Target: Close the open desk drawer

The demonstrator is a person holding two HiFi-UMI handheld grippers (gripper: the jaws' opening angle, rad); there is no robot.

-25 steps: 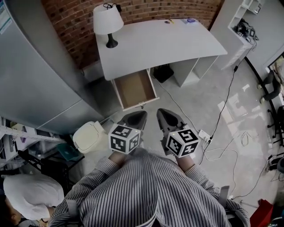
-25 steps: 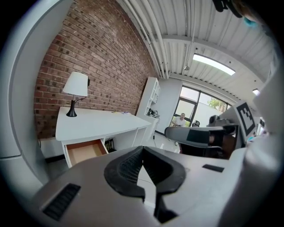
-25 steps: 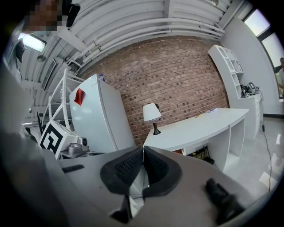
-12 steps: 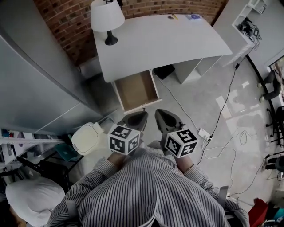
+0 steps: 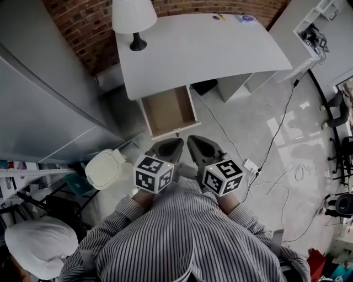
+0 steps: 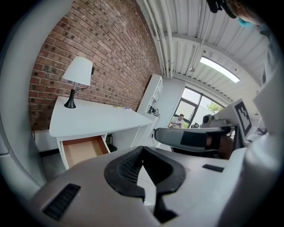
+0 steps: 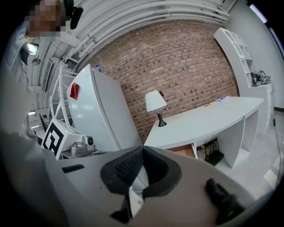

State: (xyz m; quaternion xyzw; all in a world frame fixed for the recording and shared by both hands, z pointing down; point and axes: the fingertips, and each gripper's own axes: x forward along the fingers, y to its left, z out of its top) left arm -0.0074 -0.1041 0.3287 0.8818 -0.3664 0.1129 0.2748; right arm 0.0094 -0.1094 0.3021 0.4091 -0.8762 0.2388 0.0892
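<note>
- Beneath the left end of the white curved-top desk (image 5: pixel 209 49), close to the brick wall, the open white-fronted desk drawer with a brown wooden inside (image 5: pixel 168 110) stands pulled well out toward the person. Its bottom looks bare.
- The drawer's front panel carries a small knob (image 5: pixel 176 133) at its middle and faces the person, so a straight push away from the body looks like the way to send it home.
- The grey left gripper (image 5: pixel 168 147) and the grey right gripper (image 5: pixel 197 144) are held side by side, low in front of the striped shirt. Both noses point at the drawer front, near it but not touching; a strip of floor shows between.
- Each gripper's own view shows its dark ribbed pads meeting at the tips with nothing between them. This probably serves as a blunt nose for pushing, since no grasp is needed.
- The white-shaded table lamp on a black stem (image 5: pixel 134 16) stands at the desk's back corner, well apart from the drawer.
- A cream lidded bin (image 5: pixel 105 168) sits to the left and a black floor cable (image 5: pixel 218 129) runs to the right, both outside the drawer's path.
</note>
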